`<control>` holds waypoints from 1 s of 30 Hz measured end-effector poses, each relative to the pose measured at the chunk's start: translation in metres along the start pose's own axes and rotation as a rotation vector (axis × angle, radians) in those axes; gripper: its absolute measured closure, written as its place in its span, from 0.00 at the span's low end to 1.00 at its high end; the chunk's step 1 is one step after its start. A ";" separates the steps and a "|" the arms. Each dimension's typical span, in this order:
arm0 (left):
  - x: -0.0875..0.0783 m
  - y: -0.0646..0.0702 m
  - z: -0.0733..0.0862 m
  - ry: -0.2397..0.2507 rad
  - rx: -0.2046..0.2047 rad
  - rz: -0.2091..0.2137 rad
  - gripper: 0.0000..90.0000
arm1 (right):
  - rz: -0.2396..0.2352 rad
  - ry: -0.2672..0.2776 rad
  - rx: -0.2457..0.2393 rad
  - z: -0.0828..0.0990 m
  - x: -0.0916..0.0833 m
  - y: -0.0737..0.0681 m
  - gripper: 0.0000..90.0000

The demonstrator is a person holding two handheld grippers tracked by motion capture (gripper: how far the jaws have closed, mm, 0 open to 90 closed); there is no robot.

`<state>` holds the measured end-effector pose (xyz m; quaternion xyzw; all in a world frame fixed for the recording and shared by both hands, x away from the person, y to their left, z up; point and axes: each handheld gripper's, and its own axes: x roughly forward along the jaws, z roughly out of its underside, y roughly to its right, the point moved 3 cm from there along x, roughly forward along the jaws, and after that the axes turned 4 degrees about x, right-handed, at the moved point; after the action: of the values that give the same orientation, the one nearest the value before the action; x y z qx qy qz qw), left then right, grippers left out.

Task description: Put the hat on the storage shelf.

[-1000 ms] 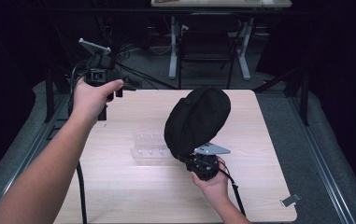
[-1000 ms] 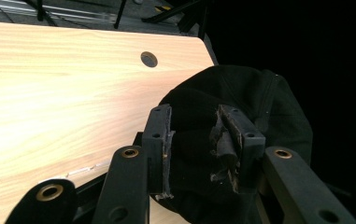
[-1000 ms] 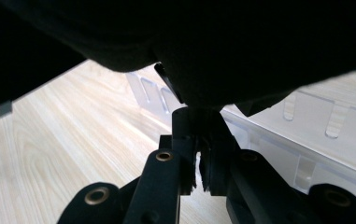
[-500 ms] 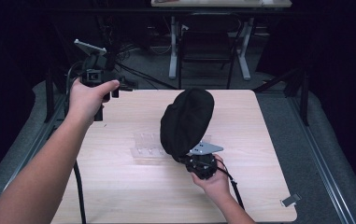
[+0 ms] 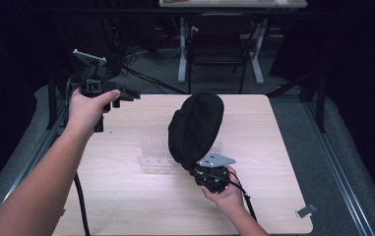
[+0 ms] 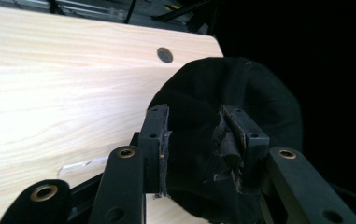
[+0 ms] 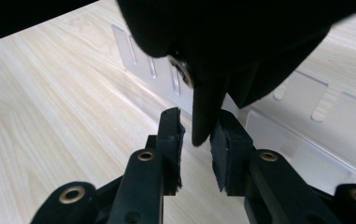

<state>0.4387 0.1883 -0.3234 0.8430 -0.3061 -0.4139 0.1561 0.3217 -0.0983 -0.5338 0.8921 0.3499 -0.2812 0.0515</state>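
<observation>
A black cap (image 5: 195,128) stands on edge above the middle of the wooden table (image 5: 273,147), over a clear acrylic rack (image 5: 153,152). My right gripper (image 5: 202,167) is under the cap's lower edge. In the right gripper view its jaws (image 7: 198,126) have just been opening; the cap's strap (image 7: 206,112) hangs between them with a gap on one side. My left gripper (image 5: 126,96) is raised over the table's far left corner. Its jaws (image 6: 196,116) have also just been opening and are empty, pointing at the cap (image 6: 231,93) farther off.
The acrylic rack (image 7: 306,98) has slotted upright dividers and lies just beyond the right jaws. A small metal clip (image 5: 305,211) lies near the front right corner. A round hole (image 6: 165,54) marks the tabletop. A chair (image 5: 217,44) stands behind the table.
The cap has leaned and shifted left over the rack. The left hand has come slightly lower and closer to the table.
</observation>
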 end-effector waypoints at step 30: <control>0.016 -0.118 0.105 -0.117 0.065 -0.298 0.64 | 0.174 -0.098 0.070 0.032 -0.060 0.053 0.70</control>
<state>0.4085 0.2674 -0.4581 0.8582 -0.1993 -0.4706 0.0473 0.3054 -0.1836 -0.5341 0.9056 0.2579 -0.3311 0.0617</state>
